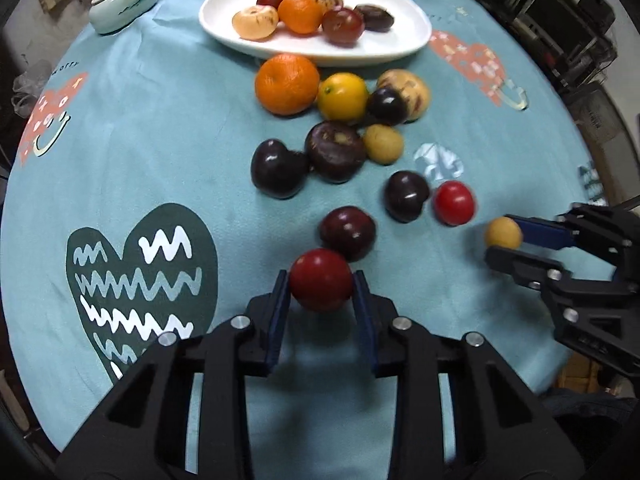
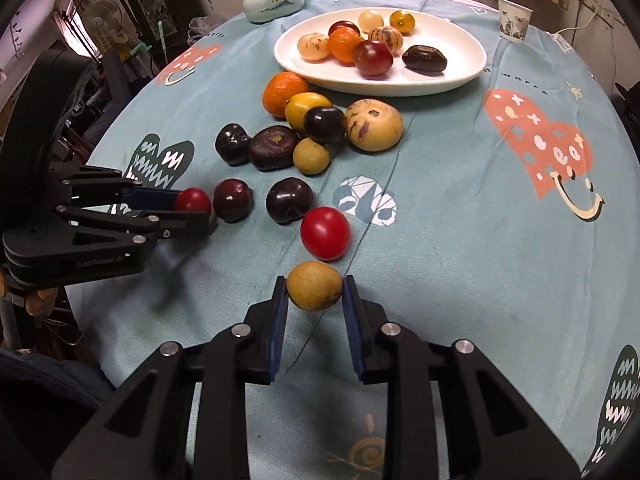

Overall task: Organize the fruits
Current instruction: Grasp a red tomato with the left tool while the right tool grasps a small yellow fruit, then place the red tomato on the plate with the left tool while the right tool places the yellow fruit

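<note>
My left gripper (image 1: 321,282) is shut on a red round fruit (image 1: 320,280), held just above the cloth; it also shows in the right wrist view (image 2: 193,202). My right gripper (image 2: 315,291) is shut on a small yellow-brown fruit (image 2: 315,291), which also shows in the left wrist view (image 1: 503,233). A white oval plate (image 1: 412,36) at the far side holds several fruits. Loose fruits lie between me and the plate: an orange (image 1: 287,84), a yellow fruit (image 1: 343,96), several dark plums (image 1: 347,232) and another red fruit (image 1: 455,203).
A round table carries a teal printed cloth (image 1: 160,140). A pale green lidded jar (image 1: 124,2) stands at the far left. A paper cup (image 2: 514,20) stands beyond the plate. Cluttered furniture surrounds the table edge.
</note>
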